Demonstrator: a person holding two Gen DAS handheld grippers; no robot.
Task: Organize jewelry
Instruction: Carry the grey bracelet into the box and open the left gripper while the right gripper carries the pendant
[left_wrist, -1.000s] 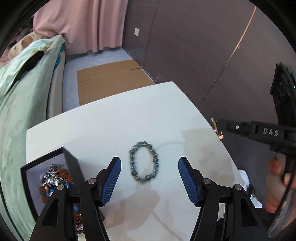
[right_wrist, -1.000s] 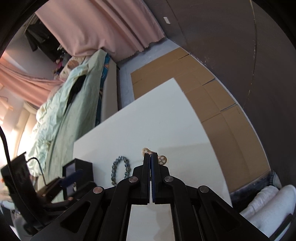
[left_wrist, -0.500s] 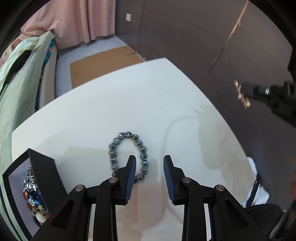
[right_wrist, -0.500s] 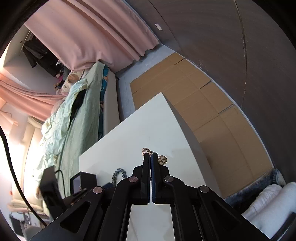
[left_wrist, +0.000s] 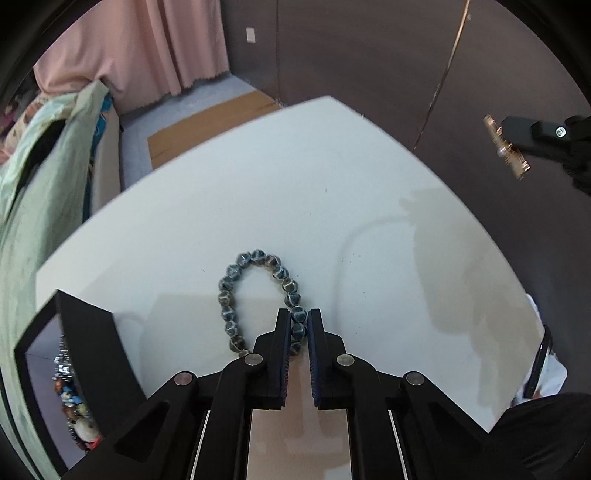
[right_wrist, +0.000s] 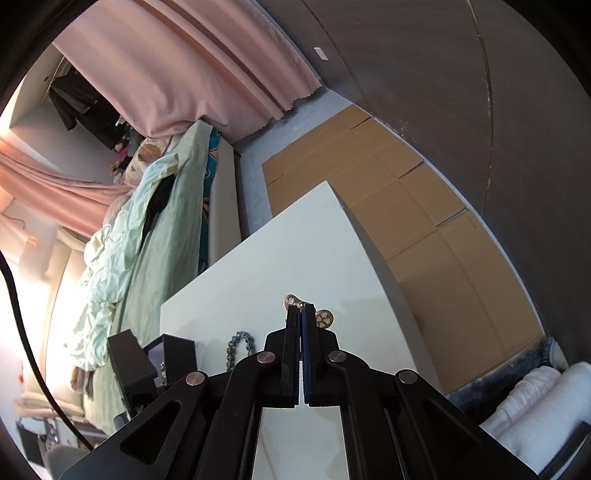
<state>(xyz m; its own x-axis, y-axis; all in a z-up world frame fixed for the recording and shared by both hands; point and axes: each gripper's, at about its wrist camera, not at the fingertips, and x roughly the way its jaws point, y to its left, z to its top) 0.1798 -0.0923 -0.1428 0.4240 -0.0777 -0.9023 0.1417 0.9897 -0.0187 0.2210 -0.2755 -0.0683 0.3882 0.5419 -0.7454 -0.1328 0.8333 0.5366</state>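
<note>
Left wrist view, far left: green bedding on a bed, pink curtain behind it. Lower left, an open black jewelry box sits at the desk's left edge with mixed beaded pieces inside (details too blurred to sort). White desk fills the middle. Dark beaded bracelet lies flat on the desk as an oval loop, just right of the box, apart from it. Left gripper is over the loop's right side, jaws closing, only a narrow gap left, with the bracelet's right strand of beads between the blue pads; contact looks made, beads fill the gap. Cardboard lies on the floor beyond the desk. Far right, the right gripper is above and beyond the desk's right edge, jaws fully closed on a gold ornament, held in the air.

Right wrist view: same box and bracelet at left, closed jaws in the centre pinching the gold piece, its perforated discs sticking out on both sides of the tips (one disc each side).
</note>
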